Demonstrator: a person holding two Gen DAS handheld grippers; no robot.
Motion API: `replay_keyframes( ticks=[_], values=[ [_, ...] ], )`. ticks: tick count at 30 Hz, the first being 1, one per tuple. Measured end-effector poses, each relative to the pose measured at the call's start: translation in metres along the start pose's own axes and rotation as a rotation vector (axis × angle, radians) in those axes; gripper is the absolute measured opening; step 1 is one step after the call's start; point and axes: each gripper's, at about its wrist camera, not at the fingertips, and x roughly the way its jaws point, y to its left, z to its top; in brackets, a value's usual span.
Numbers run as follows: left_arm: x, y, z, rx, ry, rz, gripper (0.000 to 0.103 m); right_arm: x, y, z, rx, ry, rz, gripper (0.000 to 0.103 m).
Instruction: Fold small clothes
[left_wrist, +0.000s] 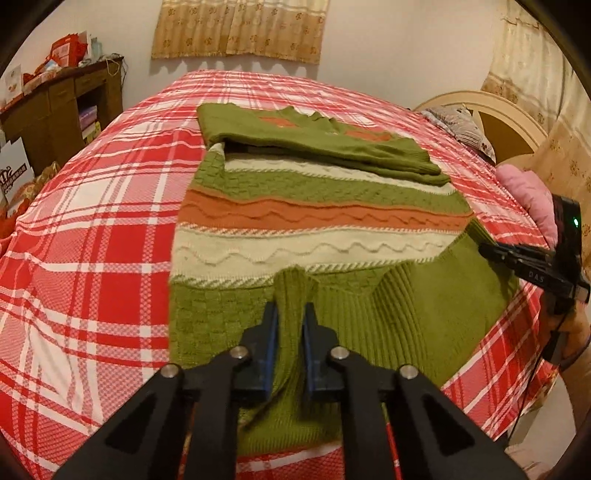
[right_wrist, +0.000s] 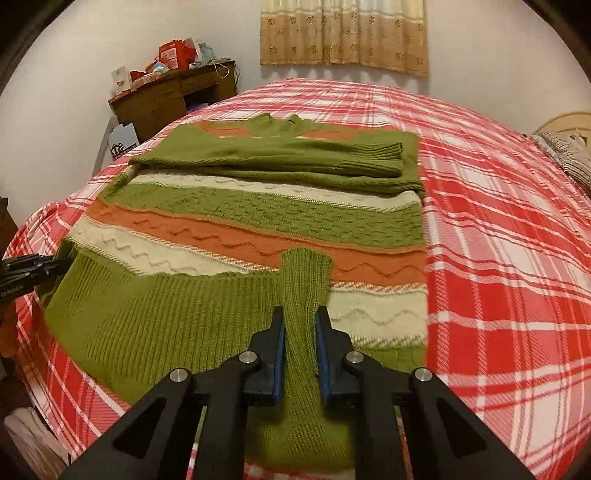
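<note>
A green, orange and cream striped knit sweater (left_wrist: 314, 206) lies flat on the bed, its sleeves folded across the chest at the far end. My left gripper (left_wrist: 291, 314) is shut on the ribbed green hem at the near left corner and holds it lifted. My right gripper (right_wrist: 300, 321) is shut on the hem at the near right corner of the sweater (right_wrist: 258, 221). The hem hangs stretched between the two. The right gripper also shows at the right of the left wrist view (left_wrist: 491, 249), and the left gripper shows at the left edge of the right wrist view (right_wrist: 55, 264).
The bed has a red and white plaid cover (left_wrist: 92, 240). A dark wooden desk (left_wrist: 62, 110) with boxes stands at the far left by the wall. Pillows (left_wrist: 461, 125) and a headboard are at the right. A pink cloth (left_wrist: 528, 192) lies near the right edge.
</note>
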Motion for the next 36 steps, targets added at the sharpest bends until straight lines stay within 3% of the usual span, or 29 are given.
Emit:
replay_keyframes(
  ticks=[7, 13, 25, 36],
  values=[
    [-0.025, 0.005, 0.033, -0.059, -0.083, -0.010, 0.012, -0.055, -0.011, 0.018, 0.132, -0.156, 0.028, 0.013],
    [-0.024, 0.005, 0.069, -0.073, -0.130, 0.037, 0.012, -0.069, -0.003, 0.049, 0.123, -0.242, -0.017, 0.013],
    [0.005, 0.010, 0.120, -0.126, -0.128, 0.077, 0.012, -0.059, -0.018, 0.095, 0.150, -0.275, -0.062, 0.013],
    [0.037, 0.023, 0.172, -0.163, -0.117, 0.098, 0.012, -0.013, -0.040, 0.142, 0.164, -0.249, -0.089, 0.013]
  ],
)
